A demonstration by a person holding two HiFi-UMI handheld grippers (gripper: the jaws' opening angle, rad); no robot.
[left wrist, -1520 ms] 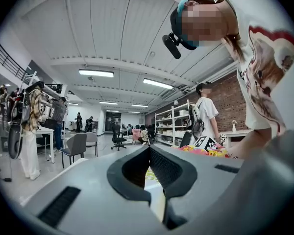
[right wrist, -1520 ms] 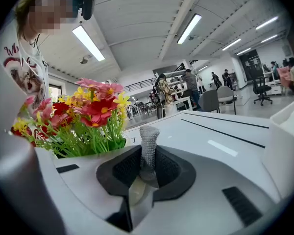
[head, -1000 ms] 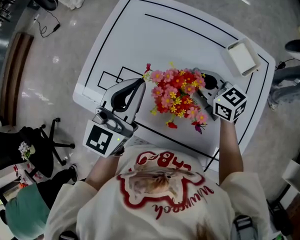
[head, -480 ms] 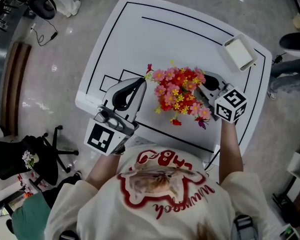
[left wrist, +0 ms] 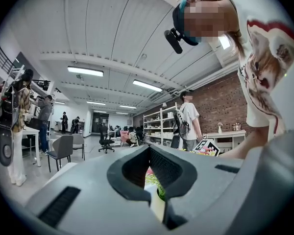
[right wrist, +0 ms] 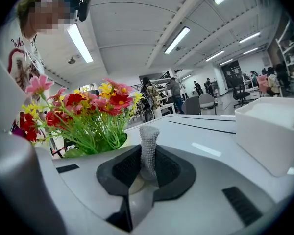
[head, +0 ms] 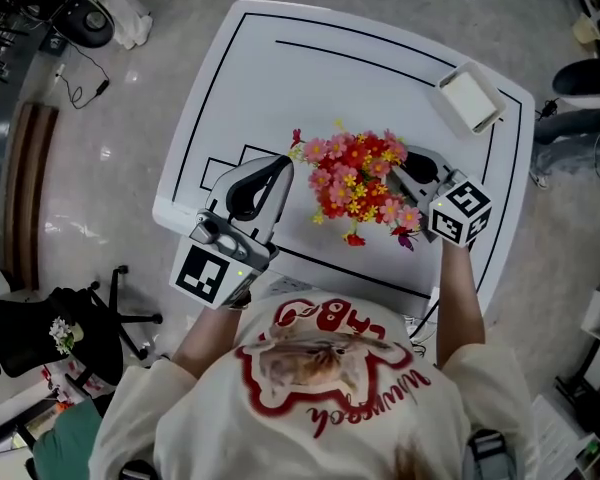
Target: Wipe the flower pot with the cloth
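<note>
A bunch of red, pink and yellow flowers (head: pixel 358 180) stands mid-table and hides its pot from above. My left gripper (head: pixel 283 164) reaches in level from the left. In the left gripper view its jaws (left wrist: pixel 154 187) stand almost together, with the pot's pale wall (left wrist: pixel 157 207) in the narrow slit and green stems just behind. My right gripper (head: pixel 406 170) lies against the right side of the flowers (right wrist: pixel 88 112). It is shut (right wrist: pixel 147 169) on a grey waffle-weave cloth (right wrist: pixel 148 143) that sticks up from between the pads.
A white rectangular box (head: pixel 470 98) sits at the table's far right corner and looms close on the right (right wrist: pixel 269 129). Black lines mark the white table (head: pixel 310 78). Office chairs and cables are on the floor to the left.
</note>
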